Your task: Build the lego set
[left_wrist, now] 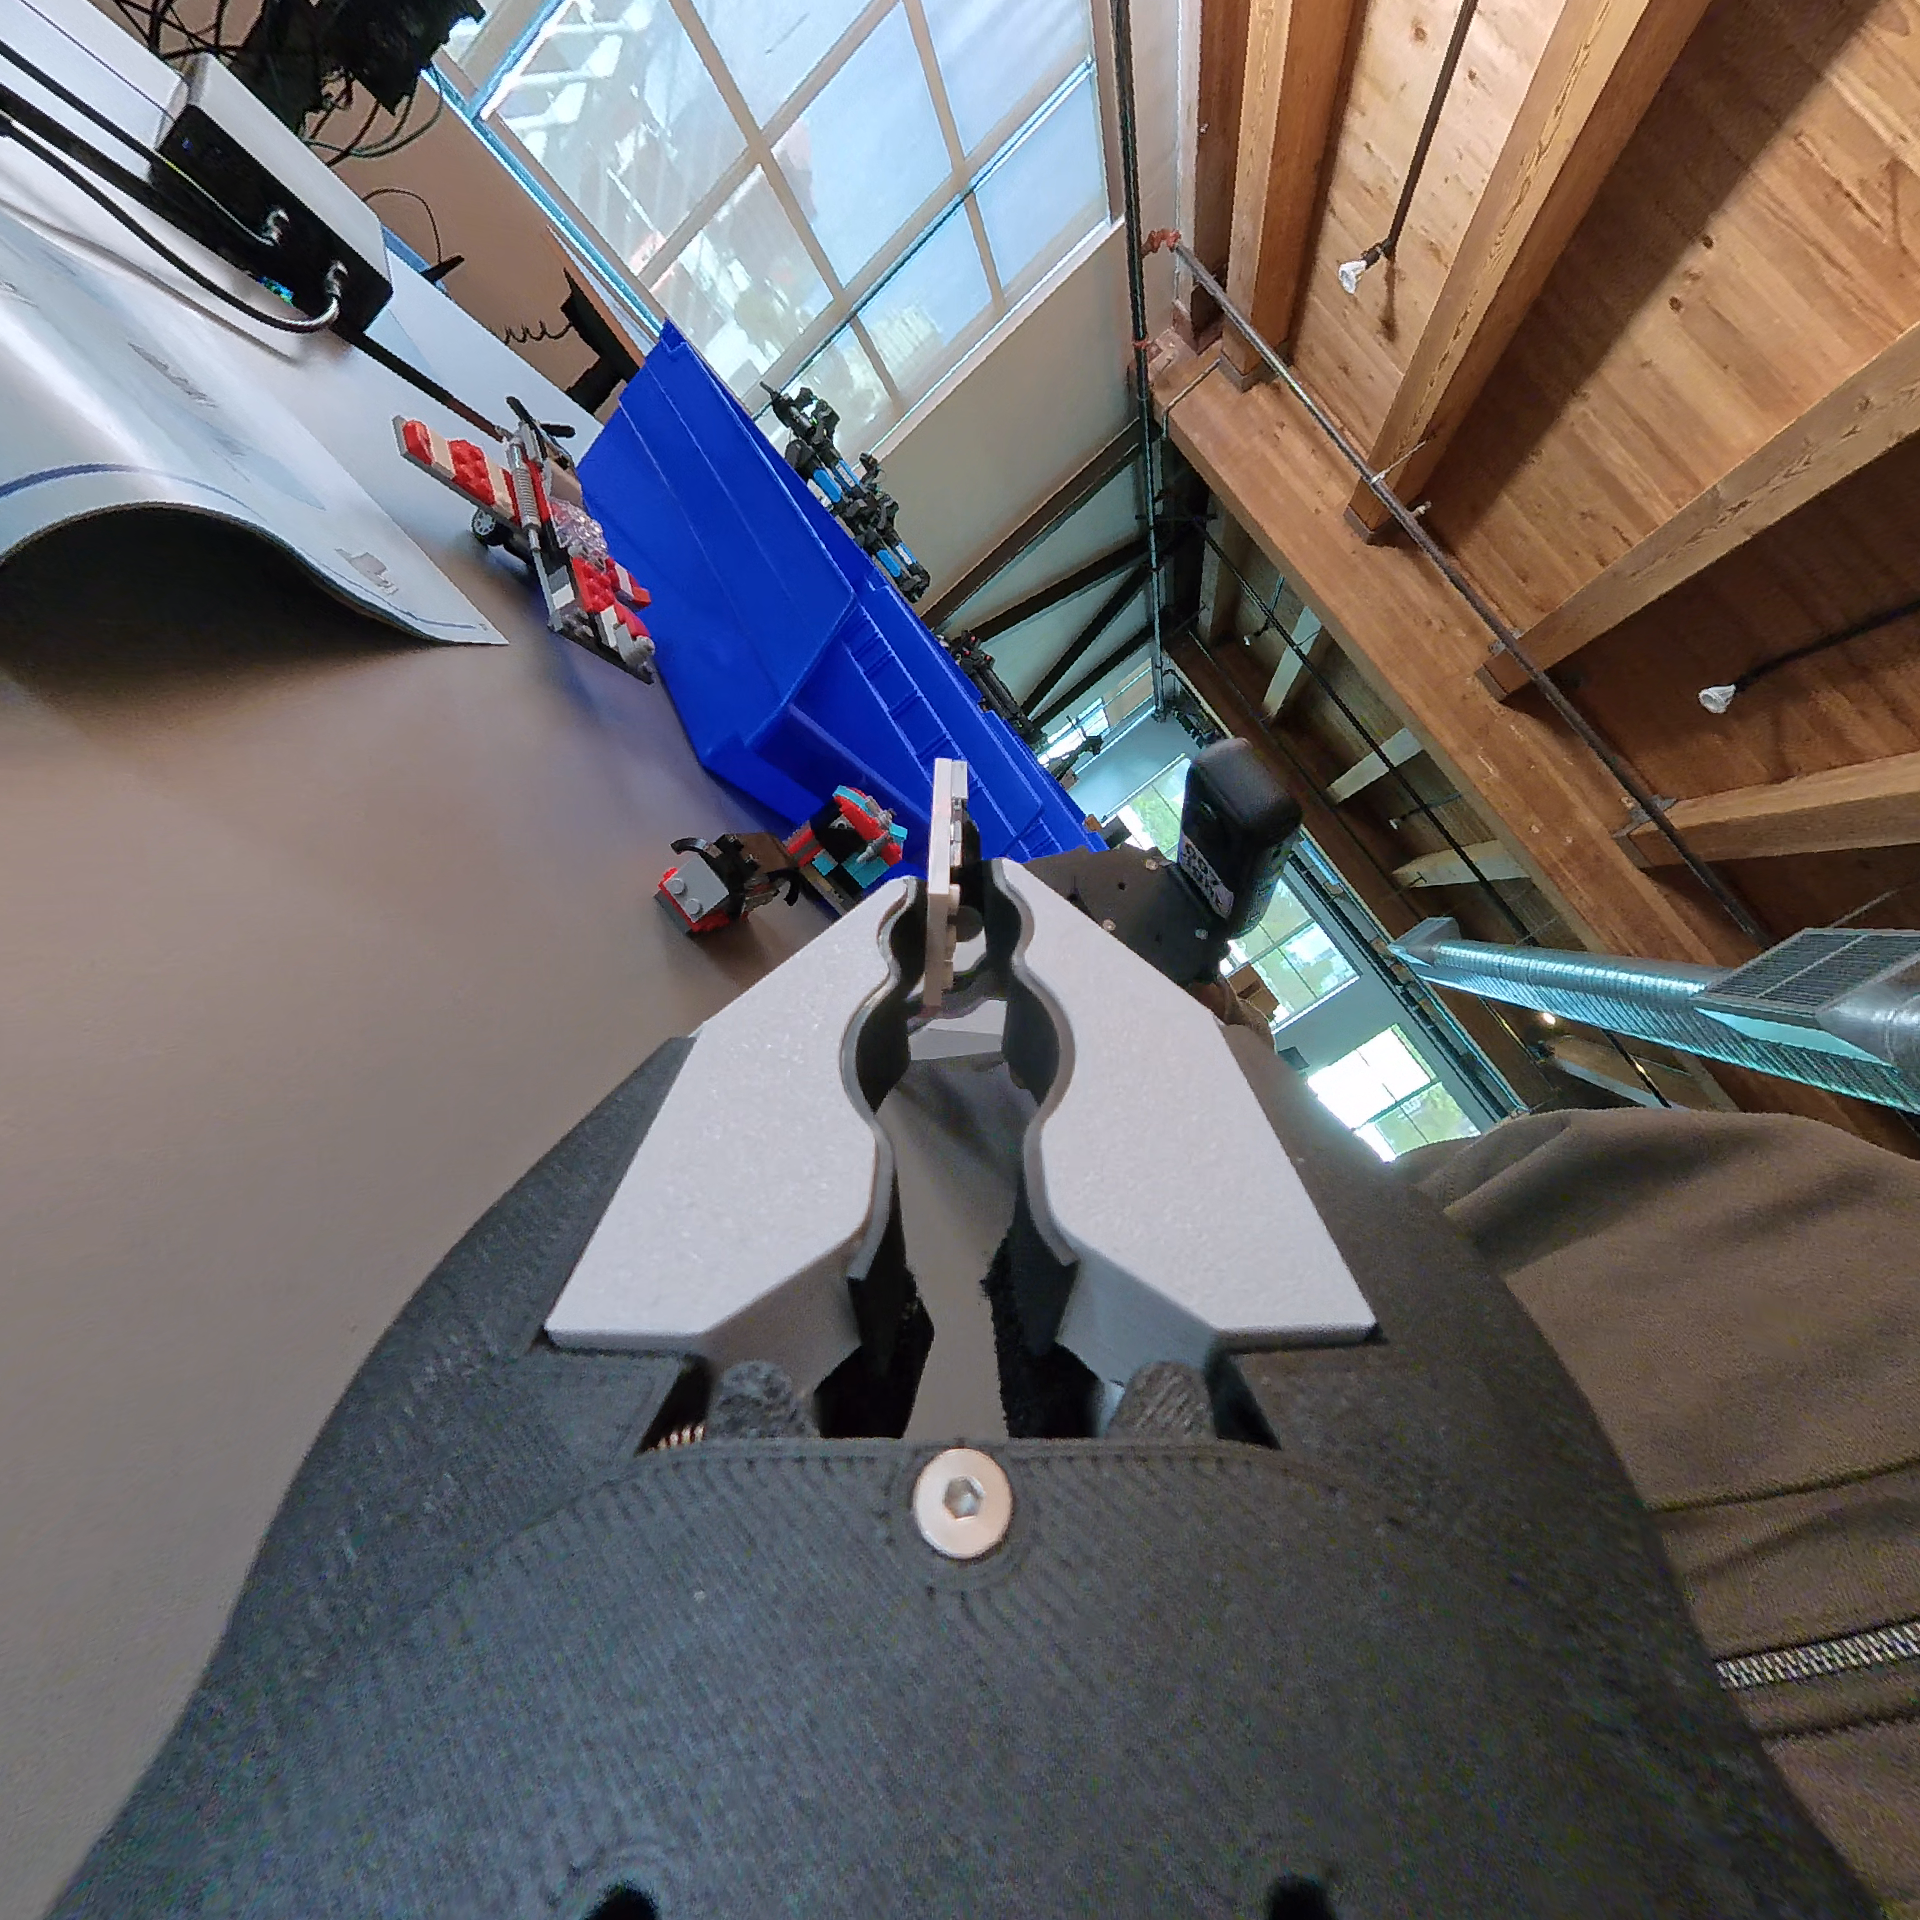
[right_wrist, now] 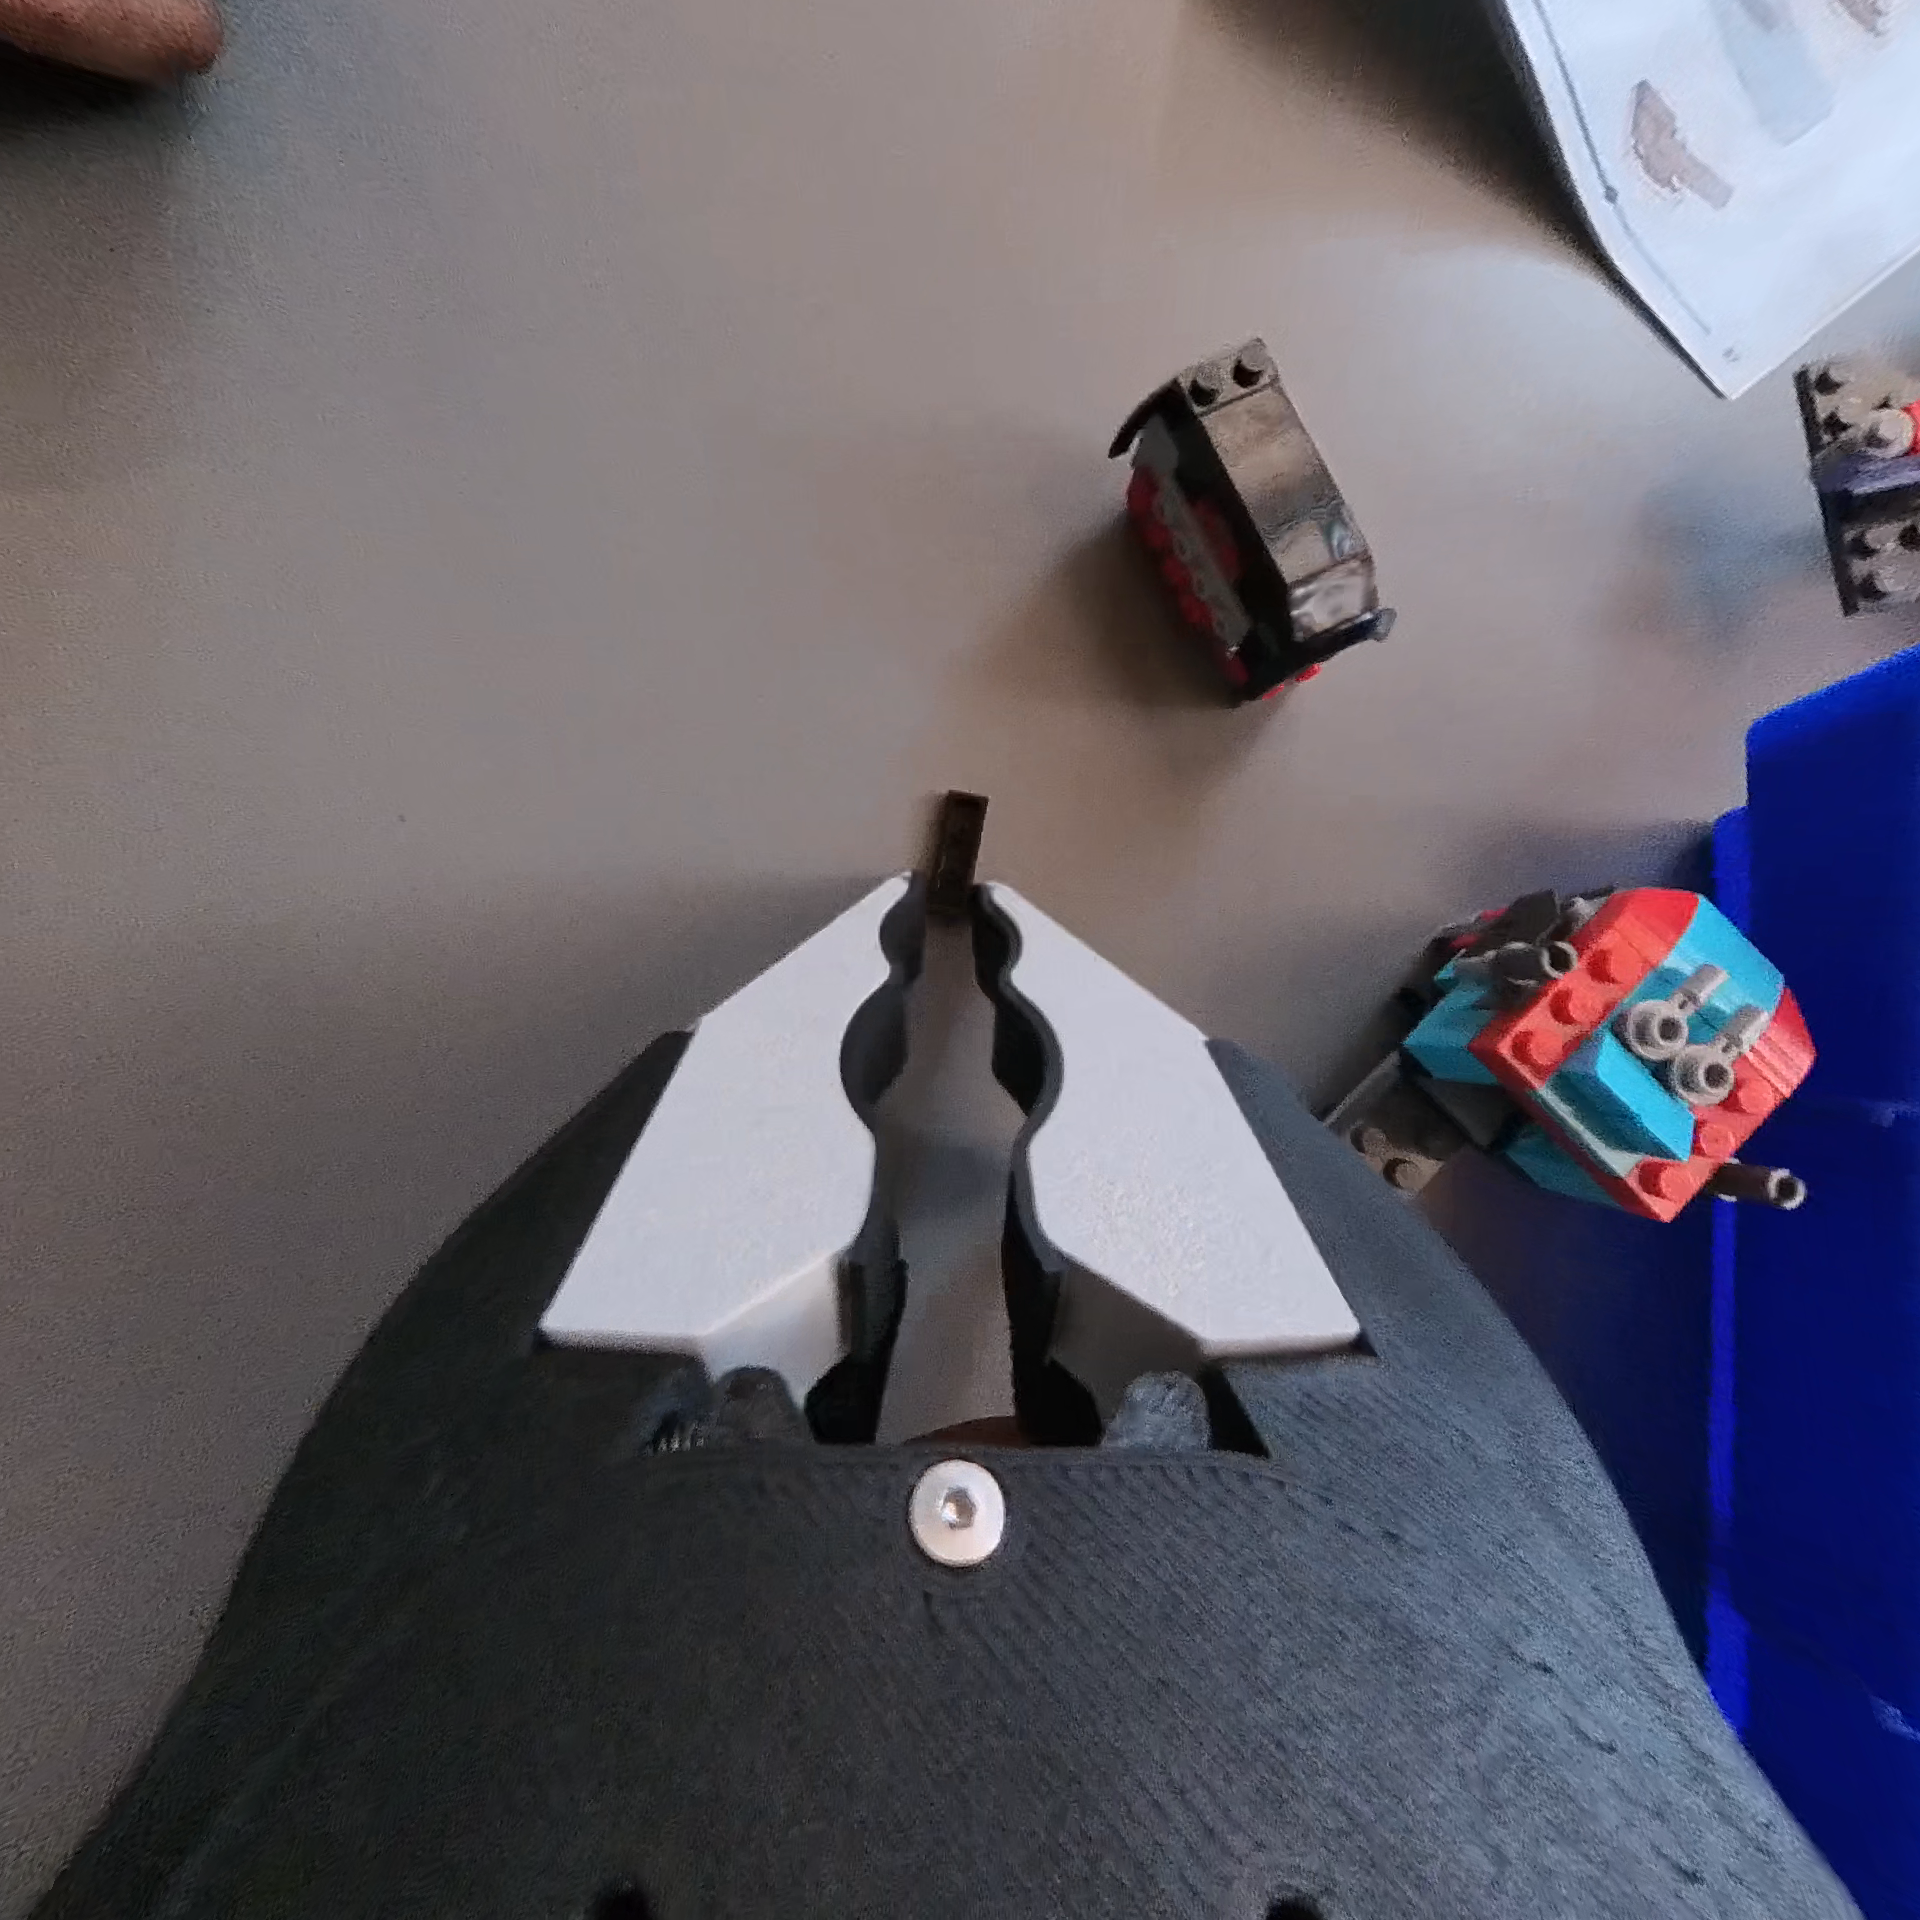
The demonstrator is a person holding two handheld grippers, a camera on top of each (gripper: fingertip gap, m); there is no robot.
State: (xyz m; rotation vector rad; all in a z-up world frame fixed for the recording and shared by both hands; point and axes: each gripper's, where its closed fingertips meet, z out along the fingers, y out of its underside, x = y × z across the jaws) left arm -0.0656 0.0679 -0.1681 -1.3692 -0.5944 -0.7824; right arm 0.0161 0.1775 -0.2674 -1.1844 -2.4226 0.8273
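Above the grey-brown table (right_wrist: 520, 520), the left gripper (left_wrist: 951, 894) pinches a thin, light, stiff grey plate assembly (left_wrist: 948, 831) edge-on, while the right gripper (right_wrist: 951, 894) pinches a small, rigid dark brick (right_wrist: 956, 847) by its long sides.

Looks like a lab or workshop in a converted industrial loft. We see exposed timber beams (left_wrist: 1507, 239) and plank ceiling, a big gridded window (left_wrist: 810, 177), a metal duct (left_wrist: 1621, 997) and sprinkler piping. Grey workbench (left_wrist: 260, 935) carries a blue plastic bin (left_wrist: 790, 582), small toy-brick builds (right_wrist: 1600, 1049), a printed instruction sheet (left_wrist: 208, 436), cabled electronics (left_wrist: 260, 208); black robot arms (left_wrist: 862, 488) stand behind.
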